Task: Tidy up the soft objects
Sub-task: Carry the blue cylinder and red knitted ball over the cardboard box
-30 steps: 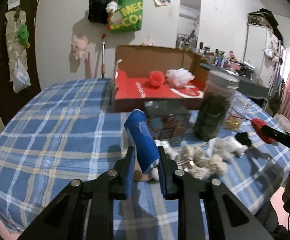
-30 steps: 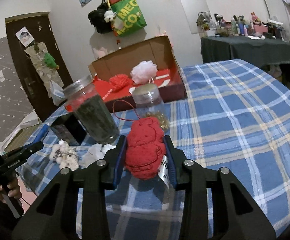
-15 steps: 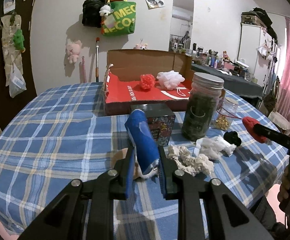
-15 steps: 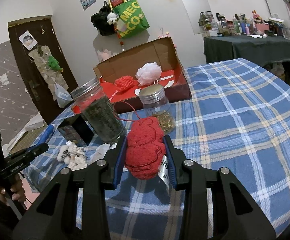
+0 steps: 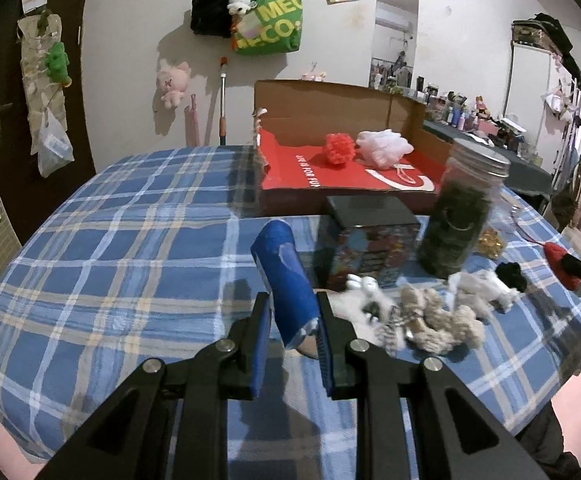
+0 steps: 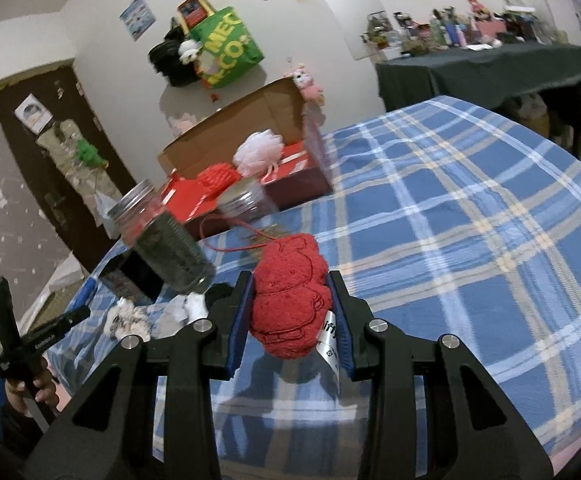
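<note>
L grip point(image 5: 292, 334): we're pinching blue soft roll point(image 5: 286, 276), jaws tight, no change vs 1 s ago.
R grip point(image 6: 290, 312): clamped on red plush point(image 6: 290, 296), view rolled since.
Loose pile point(image 5: 430, 312): w/ both carrying, still on cloth, now nearer jar point(image 5: 460, 216).
Box point(image 5: 338, 176): far side, holds 2 puffs; prob. drop-off, we're closing in.

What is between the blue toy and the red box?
In the left wrist view, a dark tin stands between the blue toy and the red box.
</note>
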The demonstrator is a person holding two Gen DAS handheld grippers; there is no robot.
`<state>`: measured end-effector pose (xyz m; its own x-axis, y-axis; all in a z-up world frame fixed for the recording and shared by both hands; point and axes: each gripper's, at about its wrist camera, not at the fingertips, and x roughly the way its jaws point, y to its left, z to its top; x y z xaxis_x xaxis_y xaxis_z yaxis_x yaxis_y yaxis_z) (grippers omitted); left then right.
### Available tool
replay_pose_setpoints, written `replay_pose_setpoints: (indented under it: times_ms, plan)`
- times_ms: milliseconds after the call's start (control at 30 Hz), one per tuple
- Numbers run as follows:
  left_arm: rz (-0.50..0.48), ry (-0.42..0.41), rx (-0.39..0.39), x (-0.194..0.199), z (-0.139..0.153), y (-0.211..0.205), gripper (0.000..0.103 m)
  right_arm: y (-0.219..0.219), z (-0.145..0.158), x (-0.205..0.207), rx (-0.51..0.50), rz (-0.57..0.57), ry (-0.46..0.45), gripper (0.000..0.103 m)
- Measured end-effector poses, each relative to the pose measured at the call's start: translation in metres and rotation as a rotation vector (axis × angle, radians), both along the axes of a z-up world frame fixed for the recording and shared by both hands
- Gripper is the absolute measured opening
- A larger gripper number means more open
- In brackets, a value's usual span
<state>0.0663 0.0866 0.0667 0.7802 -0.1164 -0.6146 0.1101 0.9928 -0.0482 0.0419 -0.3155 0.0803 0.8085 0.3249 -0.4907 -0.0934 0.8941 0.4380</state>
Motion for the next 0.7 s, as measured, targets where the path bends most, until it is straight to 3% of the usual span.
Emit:
replay_pose_setpoints:
  times_ms: [300,700]
  plan:
    - [-0.065,0.056,0.029,0.036,-0.003,0.003,0.023,-0.044,-0.008,0.022,0.137,-0.047,0.075,0.035]
    - [-0.172,0.075,0.063,0.071,0.0,0.002,0.023,-0.055,-0.003,0.071,0.184,-0.006,0.114,0.035]
